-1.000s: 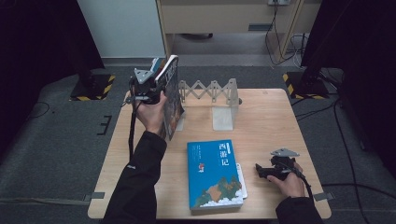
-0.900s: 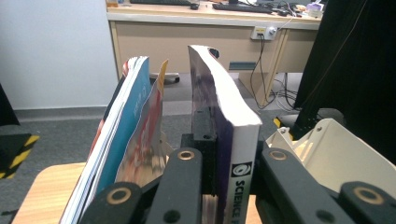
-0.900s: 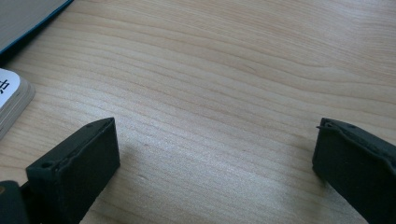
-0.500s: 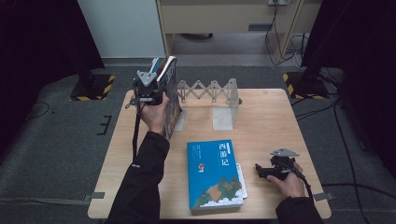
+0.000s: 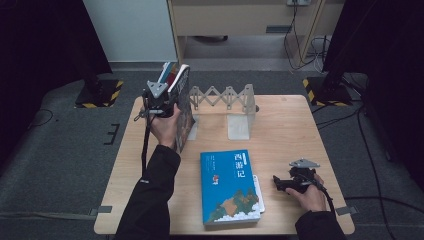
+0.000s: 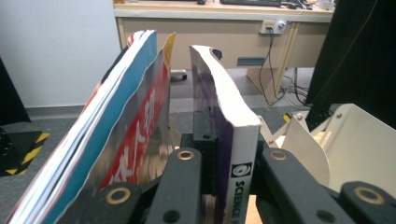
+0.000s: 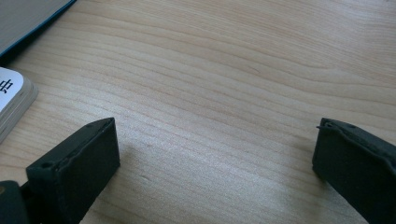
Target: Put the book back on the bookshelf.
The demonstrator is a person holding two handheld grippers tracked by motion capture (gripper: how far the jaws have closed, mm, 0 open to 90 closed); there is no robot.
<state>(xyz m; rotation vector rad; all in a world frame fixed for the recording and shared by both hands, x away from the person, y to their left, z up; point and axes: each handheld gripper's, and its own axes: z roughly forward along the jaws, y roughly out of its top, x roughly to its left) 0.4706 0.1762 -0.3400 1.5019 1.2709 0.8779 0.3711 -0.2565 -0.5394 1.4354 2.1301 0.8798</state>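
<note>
My left gripper [image 5: 161, 97] is shut on a thick book [image 5: 184, 107] with a dark cover, held upright on its edge at the table's back left. In the left gripper view the jaws clamp its white-labelled spine [image 6: 236, 154]. Thin magazines [image 6: 126, 126] with red and blue covers lean to its left. My right gripper [image 5: 280, 182] rests low at the front right, open, and in the right gripper view its jaws [image 7: 215, 158] stand wide apart over bare wood.
A blue book [image 5: 230, 185] lies flat at the front middle on top of a white one [image 5: 257, 192]. An accordion book rack [image 5: 225, 95] with a cream end plate [image 5: 240, 125] stands at the back. The wooden table [image 5: 285, 130] has bare space on the right.
The left gripper and its book have shifted slightly right, toward the rack. The right gripper has not moved.
</note>
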